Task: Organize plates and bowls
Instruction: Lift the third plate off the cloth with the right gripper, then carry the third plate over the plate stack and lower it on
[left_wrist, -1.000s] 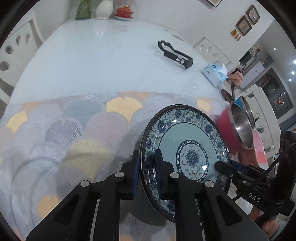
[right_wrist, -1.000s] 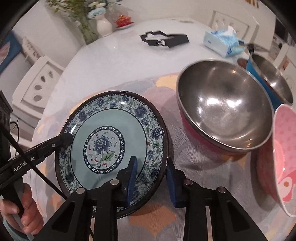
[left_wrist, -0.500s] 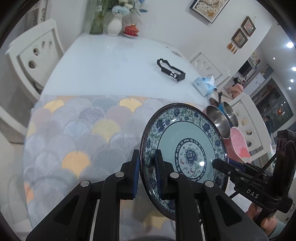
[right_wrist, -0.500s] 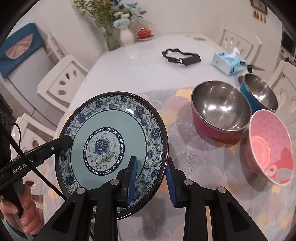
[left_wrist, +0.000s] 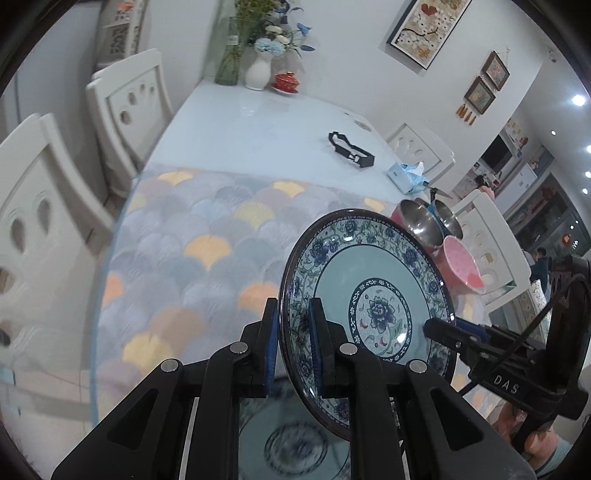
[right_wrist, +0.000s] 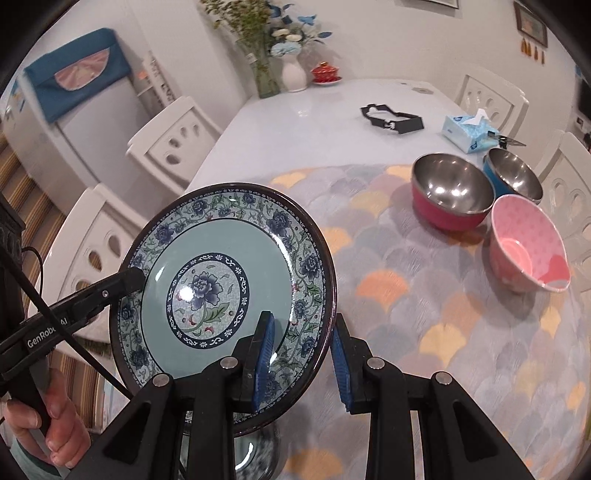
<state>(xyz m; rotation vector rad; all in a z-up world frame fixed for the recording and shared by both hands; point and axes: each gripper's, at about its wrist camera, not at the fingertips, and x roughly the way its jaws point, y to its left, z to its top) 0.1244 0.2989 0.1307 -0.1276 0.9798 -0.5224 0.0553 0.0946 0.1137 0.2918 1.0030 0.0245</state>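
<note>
A blue floral plate (left_wrist: 373, 291) is held in the air above the near end of the table, gripped from both sides. My left gripper (left_wrist: 291, 347) is shut on its left rim. My right gripper (right_wrist: 301, 363) is shut on its right rim; the plate also shows in the right wrist view (right_wrist: 221, 273). A second floral plate (left_wrist: 295, 446) lies blurred under the grippers, also seen in the right wrist view (right_wrist: 258, 454). A red steel bowl (right_wrist: 452, 195), a blue steel bowl (right_wrist: 513, 177) and a pink bowl (right_wrist: 528, 245) stand at the right on the patterned mat (right_wrist: 424, 295).
A black frame part (right_wrist: 393, 120) and a tissue pack (right_wrist: 469, 133) lie on the white table (right_wrist: 295, 122). Vases with flowers (right_wrist: 291, 70) and a red dish (right_wrist: 325, 74) stand at the far end. White chairs (left_wrist: 48, 229) surround the table.
Both grippers have lifted the plate up and back from the mat; the table and bowls now look farther away. A second plate has come into view underneath.
</note>
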